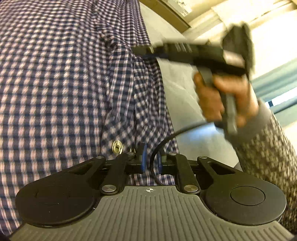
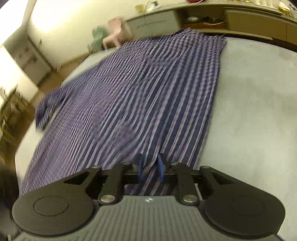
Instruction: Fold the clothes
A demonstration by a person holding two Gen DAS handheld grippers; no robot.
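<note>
A blue and white checked shirt (image 2: 141,96) lies spread on a grey padded surface (image 2: 256,115), one sleeve (image 2: 46,107) hanging off its left edge. My right gripper (image 2: 150,167) hovers over the shirt's near hem, its blue fingers (image 2: 161,169) apart, with cloth showing in the gap and no pad pressing on it. In the left wrist view the shirt (image 1: 61,89) fills the left side. My left gripper (image 1: 151,159) sits low over it, its jaws a narrow gap apart and a black cable (image 1: 167,139) running behind. The blurred right gripper (image 1: 143,51), held by a hand (image 1: 219,100), reaches over the shirt's edge.
Bare grey surface (image 1: 178,89) lies right of the shirt. A patterned sleeve (image 1: 269,152) crosses the right of the left wrist view. Beyond the far edge stand a pink chair (image 2: 117,29), a pale green object (image 2: 98,37) and a long cluttered counter (image 2: 232,16). Wooden floor (image 2: 20,118) lies left.
</note>
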